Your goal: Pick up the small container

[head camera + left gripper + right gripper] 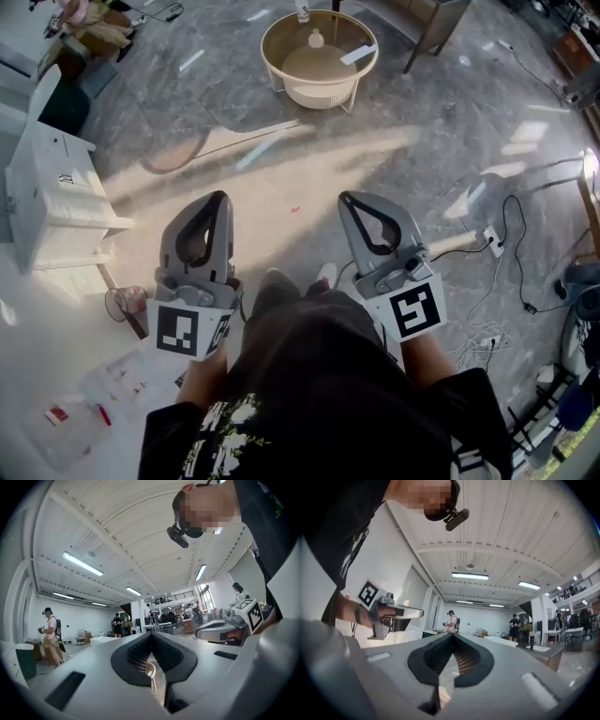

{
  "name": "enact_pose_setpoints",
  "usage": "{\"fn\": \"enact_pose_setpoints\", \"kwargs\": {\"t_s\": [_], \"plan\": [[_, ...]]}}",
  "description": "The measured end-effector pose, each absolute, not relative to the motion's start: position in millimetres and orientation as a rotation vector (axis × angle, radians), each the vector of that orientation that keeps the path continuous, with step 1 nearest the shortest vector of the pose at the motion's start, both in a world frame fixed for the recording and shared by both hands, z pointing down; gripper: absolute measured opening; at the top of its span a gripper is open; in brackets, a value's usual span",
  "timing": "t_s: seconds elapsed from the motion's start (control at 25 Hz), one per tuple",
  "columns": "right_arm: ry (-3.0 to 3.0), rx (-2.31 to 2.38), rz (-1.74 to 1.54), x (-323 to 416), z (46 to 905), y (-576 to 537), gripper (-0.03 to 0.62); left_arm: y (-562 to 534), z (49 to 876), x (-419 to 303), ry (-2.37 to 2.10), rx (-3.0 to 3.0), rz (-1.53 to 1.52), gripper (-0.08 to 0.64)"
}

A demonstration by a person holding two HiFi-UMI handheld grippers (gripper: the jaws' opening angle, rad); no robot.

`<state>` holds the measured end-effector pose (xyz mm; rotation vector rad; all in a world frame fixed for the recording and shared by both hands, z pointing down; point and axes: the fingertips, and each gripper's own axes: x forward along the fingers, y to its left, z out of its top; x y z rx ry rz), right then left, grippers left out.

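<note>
— Head view, nearest first: left gripper (218, 199) and right gripper (350, 199) both clenched, nothing between their jaws.
— And the small container?
— Likely that clear cup (123, 302) at the white table's (47, 309) edge, just beside the left gripper; I can't be sure. A round stand (272, 58) sits far ahead.
— Then I'd open the jaws first, come in level, and straddle the rim before squeezing; it could tip off that edge.

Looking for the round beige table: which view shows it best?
The head view: the round table sits whole near the top. The left gripper view shows only a pale curved sliver, perhaps its rim; the right gripper view shows none.
</note>
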<state>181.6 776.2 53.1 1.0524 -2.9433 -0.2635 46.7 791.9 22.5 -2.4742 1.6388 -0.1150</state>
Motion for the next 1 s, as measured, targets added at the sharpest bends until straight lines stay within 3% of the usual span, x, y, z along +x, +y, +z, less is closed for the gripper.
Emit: {"fn": "enact_pose_setpoints", "kwargs": {"t_s": [0.44, 1.0], "plan": [[-2.91, 1.115, -0.101, 186, 65, 729, -0.005, 753, 41, 65, 1.593, -2.557, -0.131, 0.014], [-2.839, 1.214, -0.1, 96, 59, 660, -0.005, 687, 26, -43, 1.591, -2.536, -0.144, 0.014]]}}
